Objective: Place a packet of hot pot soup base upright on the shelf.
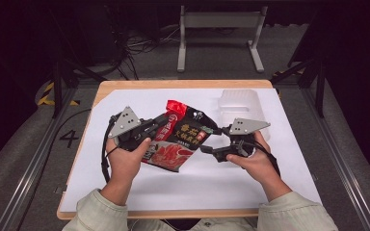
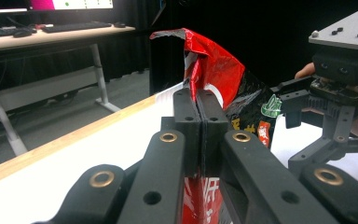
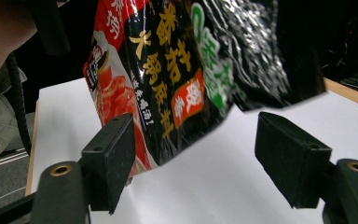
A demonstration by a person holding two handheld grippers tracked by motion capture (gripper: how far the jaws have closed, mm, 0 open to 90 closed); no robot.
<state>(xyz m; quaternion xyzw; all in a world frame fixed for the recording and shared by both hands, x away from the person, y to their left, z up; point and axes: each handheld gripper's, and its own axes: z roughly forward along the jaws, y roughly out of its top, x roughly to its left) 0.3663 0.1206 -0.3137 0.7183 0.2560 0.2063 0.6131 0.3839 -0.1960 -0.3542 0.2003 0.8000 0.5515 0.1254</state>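
A red and black printed food packet [image 1: 178, 137] with a torn-open red top hangs above the white table cover. My left gripper [image 1: 160, 129] is shut on the packet's left edge; in the left gripper view its jaws [image 2: 199, 105] meet on the packet [image 2: 214, 65], which rises upright behind them. My right gripper [image 1: 212, 140] is open at the packet's right side. In the right gripper view the pads [image 3: 196, 154] stand wide apart, and the packet's lower corner [image 3: 177, 70] hangs just ahead of them, near the left pad but not pressed.
A clear plastic container [image 1: 241, 103] lies at the back right of the white sheet [image 1: 197, 187] that covers the wooden table. A metal stand [image 1: 219, 29] is on the floor beyond the table. The right gripper's body [image 2: 340, 79] shows beside the packet.
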